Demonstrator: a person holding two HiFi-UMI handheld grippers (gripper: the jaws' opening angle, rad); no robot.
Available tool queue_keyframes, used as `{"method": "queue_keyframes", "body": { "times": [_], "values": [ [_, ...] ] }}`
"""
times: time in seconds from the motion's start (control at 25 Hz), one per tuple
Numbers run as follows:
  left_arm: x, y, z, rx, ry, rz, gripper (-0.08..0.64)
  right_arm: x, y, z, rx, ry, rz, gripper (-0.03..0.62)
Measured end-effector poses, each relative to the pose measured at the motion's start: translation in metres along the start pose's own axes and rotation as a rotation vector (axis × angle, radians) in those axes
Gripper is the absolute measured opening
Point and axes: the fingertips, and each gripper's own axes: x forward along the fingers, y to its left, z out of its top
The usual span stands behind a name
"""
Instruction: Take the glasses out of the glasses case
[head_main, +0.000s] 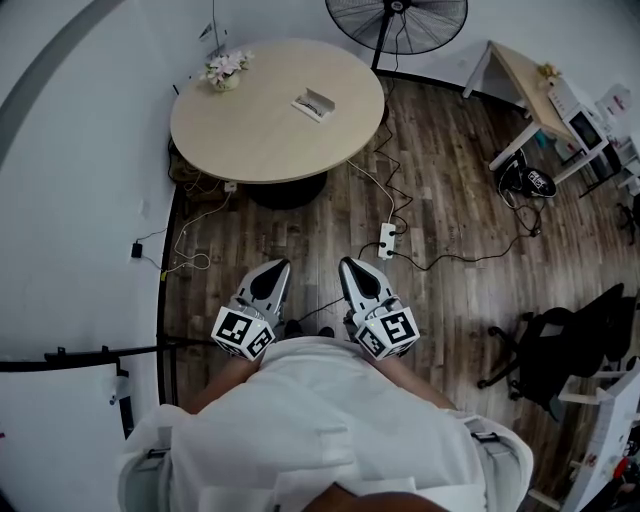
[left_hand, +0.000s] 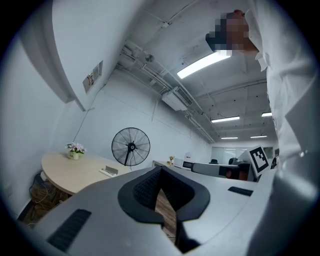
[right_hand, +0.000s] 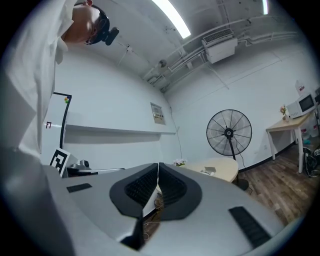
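Observation:
A glasses case lies on the round beige table across the room; it also shows small in the left gripper view as the case and in the right gripper view as the case. I cannot tell whether glasses are in it. My left gripper and right gripper are held close to my body above the wooden floor, far from the table. Both are shut with nothing between their tips.
A small pot of flowers stands at the table's left edge. A standing fan is behind the table. A power strip and cables lie on the floor between me and the table. A desk and an office chair are to the right.

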Motion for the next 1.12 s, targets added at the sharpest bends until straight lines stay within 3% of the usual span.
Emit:
{"method": "queue_keyframes", "body": {
  "times": [0.32,0.64,1.12],
  "values": [
    [0.009,-0.011,-0.007,0.009,0.015,-0.004,0.012,-0.019,-0.009,0.003,-0.001,-0.029,0.016,0.025],
    [0.014,-0.025,-0.01,0.006,0.032,-0.006,0.012,-0.048,-0.028,0.003,0.027,-0.033,-0.029,0.025],
    [0.02,-0.024,-0.01,-0.015,0.029,-0.004,0.012,-0.045,-0.035,0.002,0.039,-0.03,-0.028,0.025]
  ]
}}
